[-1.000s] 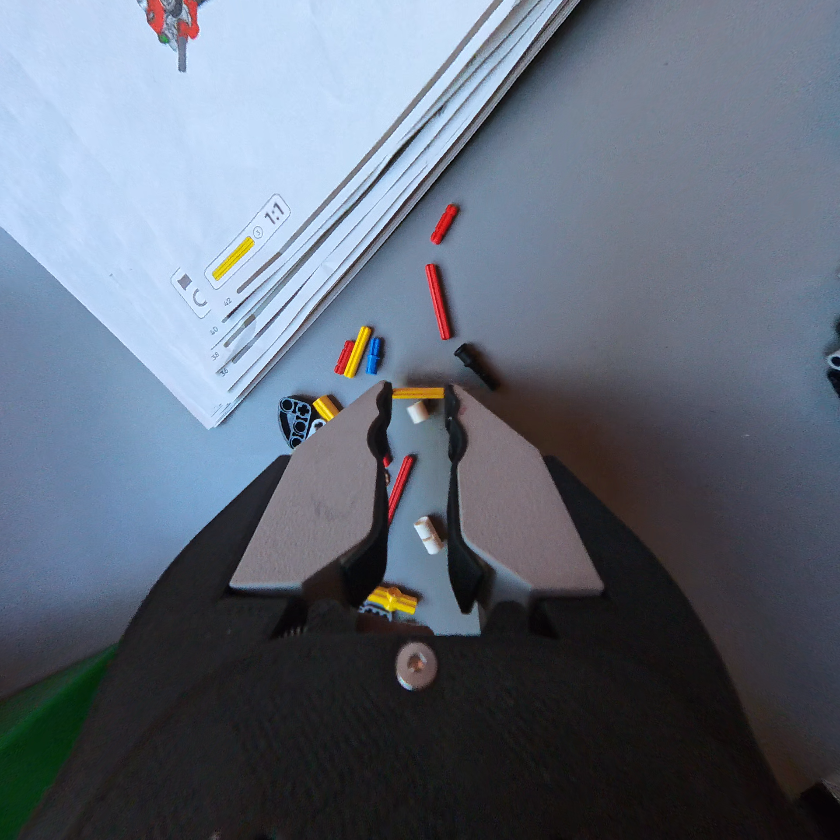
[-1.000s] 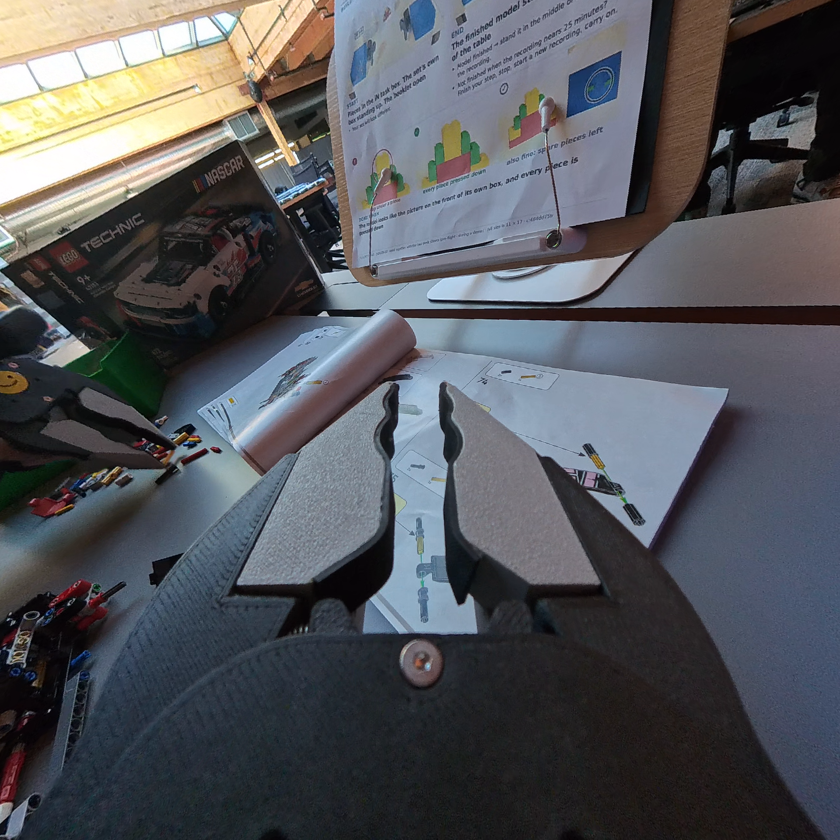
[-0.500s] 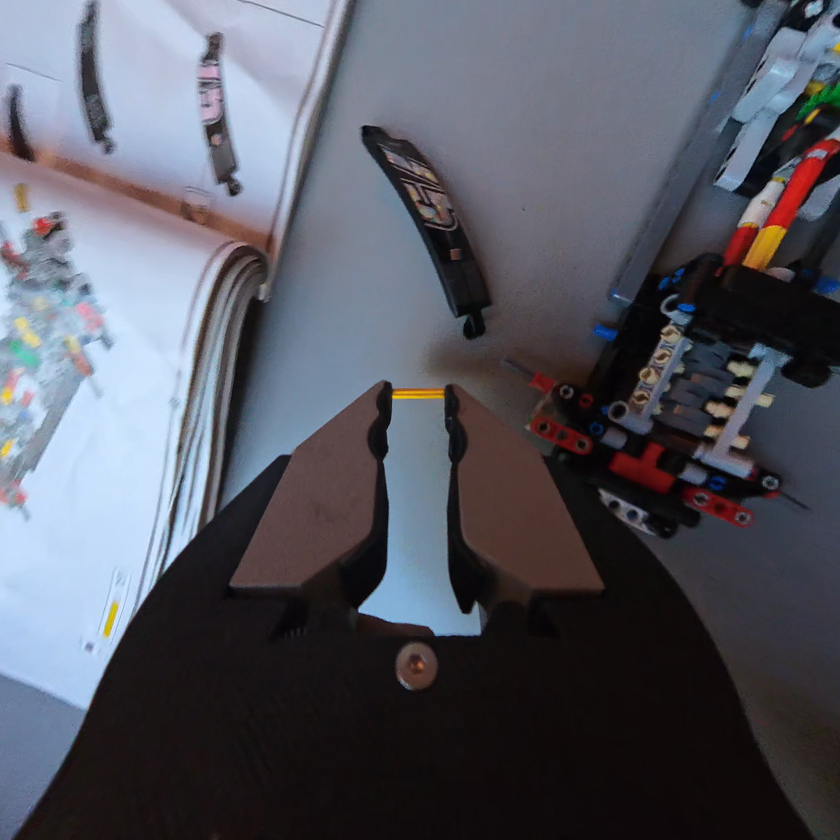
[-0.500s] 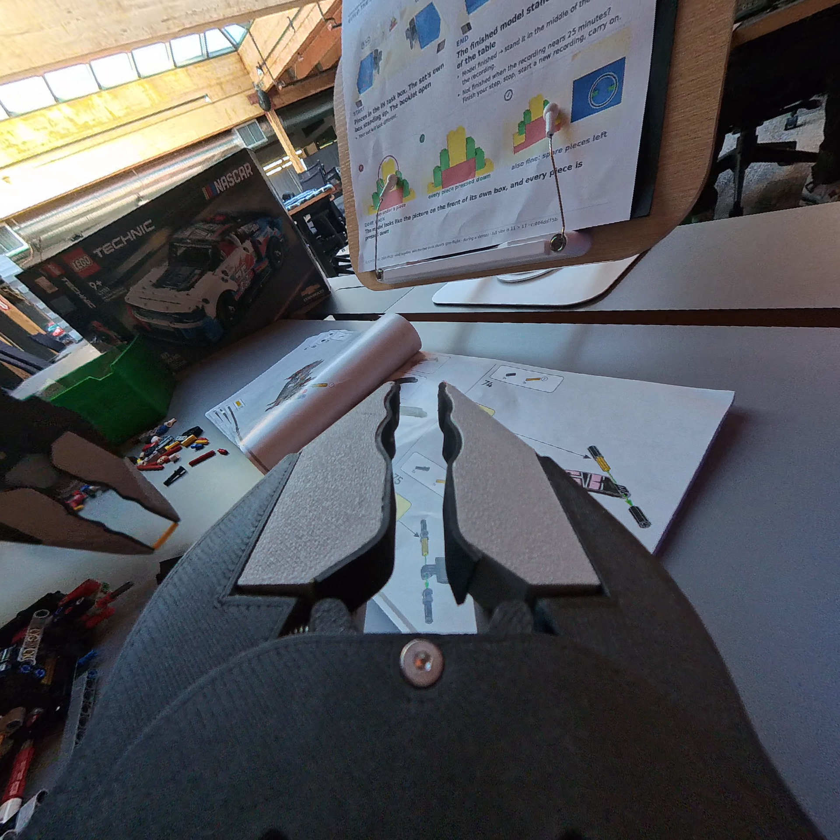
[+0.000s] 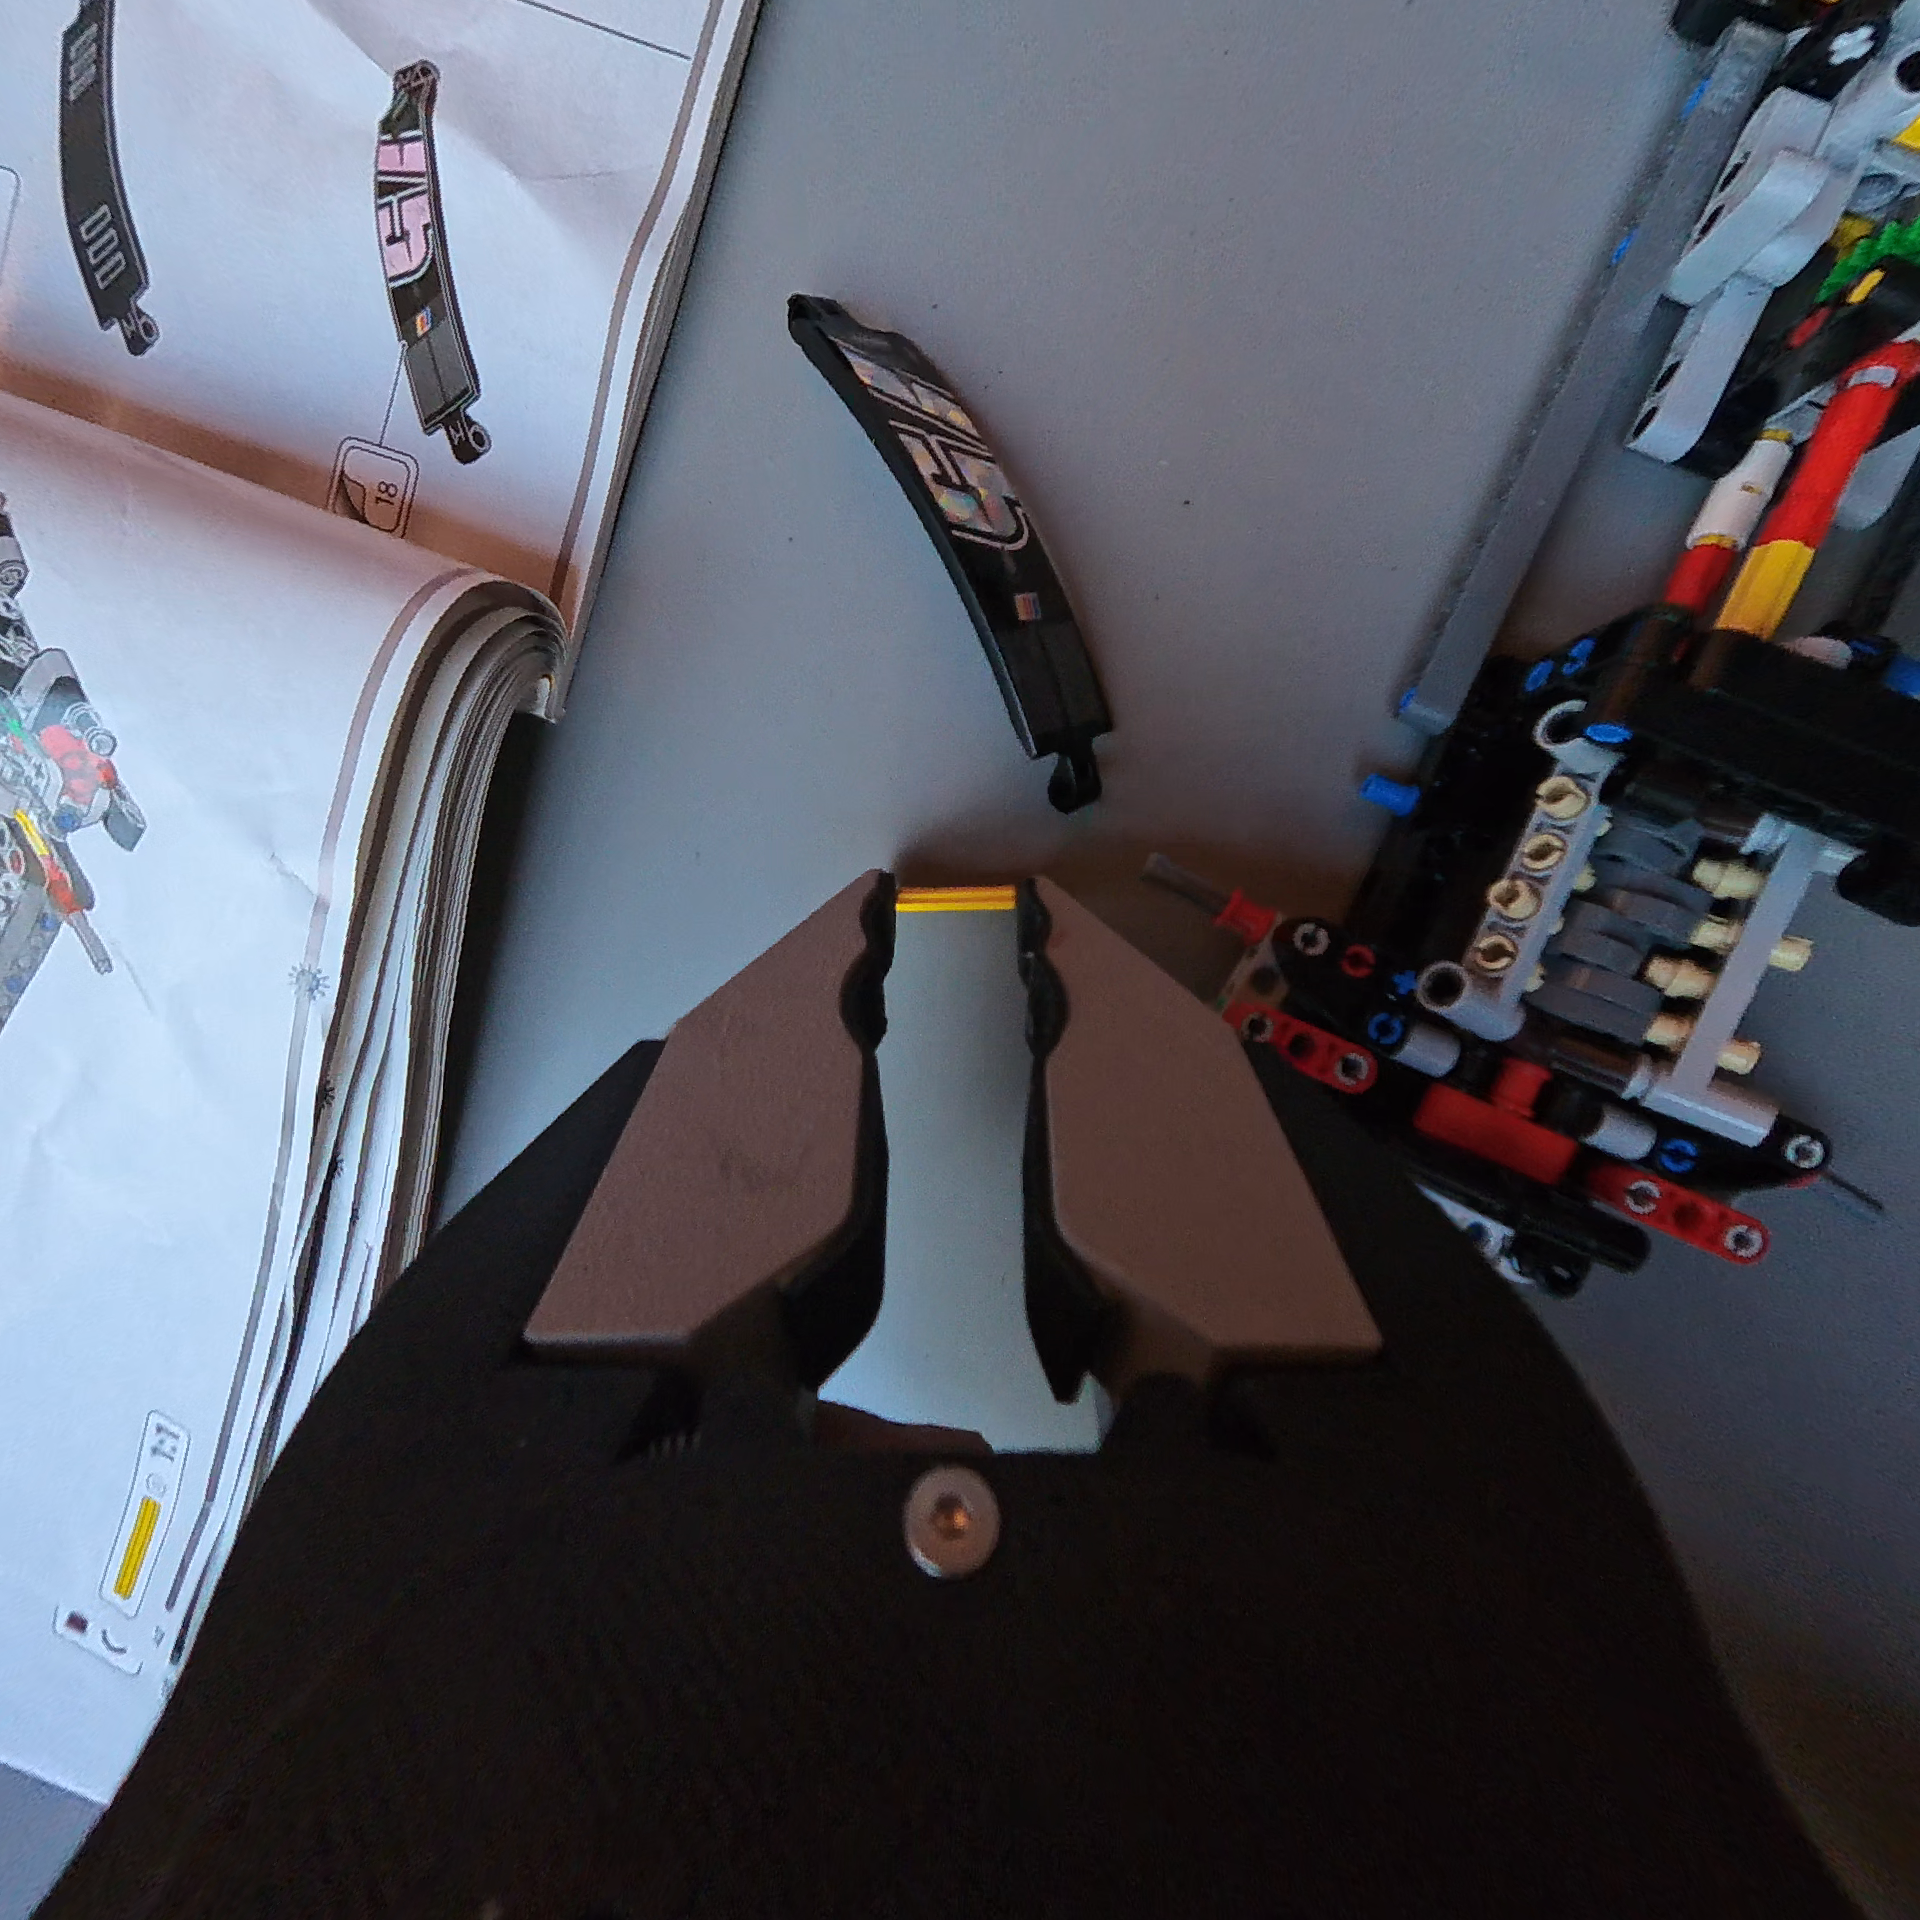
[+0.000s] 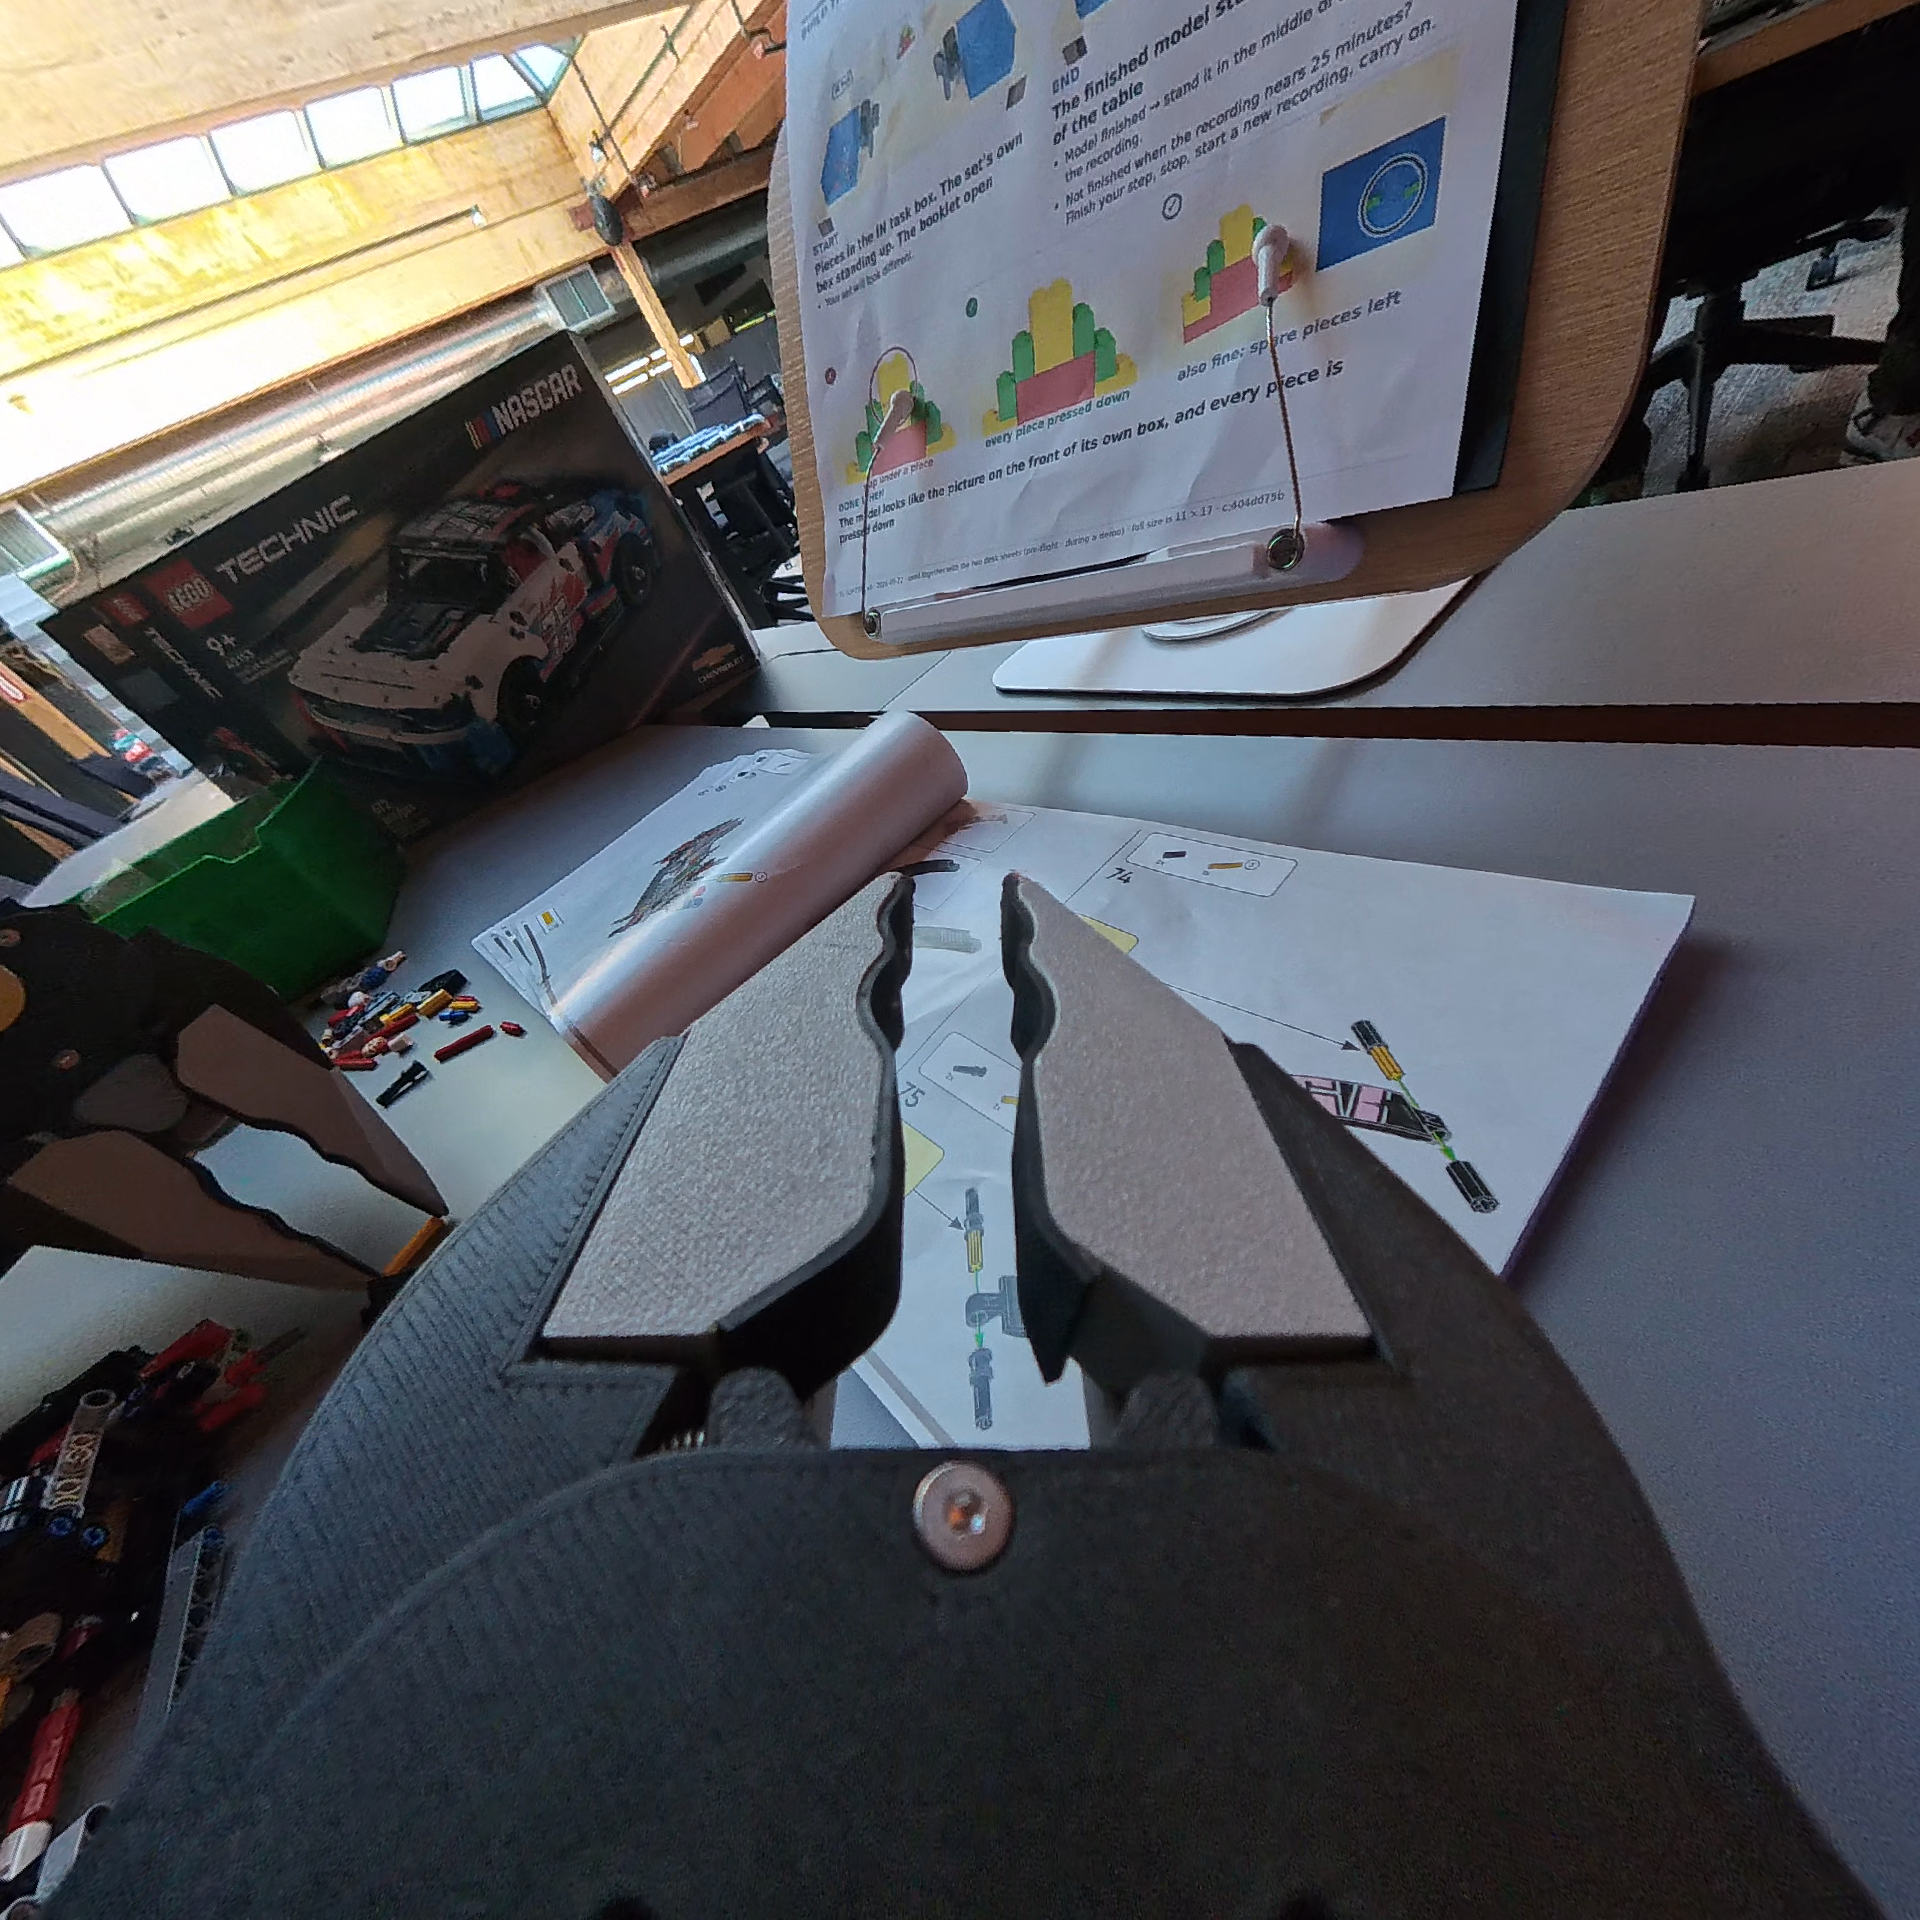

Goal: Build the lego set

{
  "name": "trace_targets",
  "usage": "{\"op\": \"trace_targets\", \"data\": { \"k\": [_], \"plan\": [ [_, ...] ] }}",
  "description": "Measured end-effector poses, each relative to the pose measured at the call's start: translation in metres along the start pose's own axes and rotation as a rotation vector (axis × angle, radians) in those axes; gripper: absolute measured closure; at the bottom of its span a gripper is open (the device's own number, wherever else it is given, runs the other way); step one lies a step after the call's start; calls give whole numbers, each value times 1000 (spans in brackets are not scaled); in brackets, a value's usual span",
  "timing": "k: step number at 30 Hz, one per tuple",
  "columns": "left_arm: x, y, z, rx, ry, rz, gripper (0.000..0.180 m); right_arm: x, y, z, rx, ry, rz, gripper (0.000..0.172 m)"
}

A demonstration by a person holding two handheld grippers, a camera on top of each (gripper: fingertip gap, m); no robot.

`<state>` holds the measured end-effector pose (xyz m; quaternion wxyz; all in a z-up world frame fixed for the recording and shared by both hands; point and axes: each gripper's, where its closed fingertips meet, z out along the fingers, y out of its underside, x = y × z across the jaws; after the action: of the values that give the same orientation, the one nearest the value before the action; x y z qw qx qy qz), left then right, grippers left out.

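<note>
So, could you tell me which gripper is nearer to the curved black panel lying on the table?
Left. The left gripper, holding a yellow axle, hovers just short of the panel. The right gripper is over the open booklet, farther off.

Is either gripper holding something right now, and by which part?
The left gripper holds a thin yellow axle crosswise, one fingertip on each end. The right gripper holds nothing.

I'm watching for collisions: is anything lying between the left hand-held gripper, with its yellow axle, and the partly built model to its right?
Nothing visible does: the left hand-held gripper grips the yellow axle endwise, and bare grey table separates it from the model.
</note>
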<state>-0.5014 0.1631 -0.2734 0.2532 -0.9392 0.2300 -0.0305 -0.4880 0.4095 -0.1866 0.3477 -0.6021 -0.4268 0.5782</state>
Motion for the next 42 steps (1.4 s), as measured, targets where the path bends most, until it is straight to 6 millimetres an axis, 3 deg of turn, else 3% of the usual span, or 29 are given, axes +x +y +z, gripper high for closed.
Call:
{"op": "trace_targets", "data": {
  "k": [11,15,19,21,24,27,30,34,42],
  "plan": [
    [1,6,-6,28,11,-50,152,-1,1,1,-7,-3,-4,158],
    [-3,14,-18,34,-24,-72,149,-1,1,0,-6,-3,-1,158],
    [-10,30,-45,61,-106,-119,148,0,0,0,-3,-3,2,158],
    [-23,53,-69,50,-208,-161,147,0,0,-1,-2,-1,1,158],
    [-46,95,-122,82,-370,-317,149,0,1,-1,-4,-2,4,158],
    [-57,140,-167,114,-475,-498,150,0,1,0,-8,-2,0,158],
    [-63,168,-196,196,-565,-649,157,-1,2,0,-14,-2,-3,157],
    [-65,179,-203,233,-562,-727,161,-3,4,0,-23,3,-19,157],
    [-66,175,-201,220,-556,-698,160,-4,5,0,-32,8,-36,158]
  ]
}}
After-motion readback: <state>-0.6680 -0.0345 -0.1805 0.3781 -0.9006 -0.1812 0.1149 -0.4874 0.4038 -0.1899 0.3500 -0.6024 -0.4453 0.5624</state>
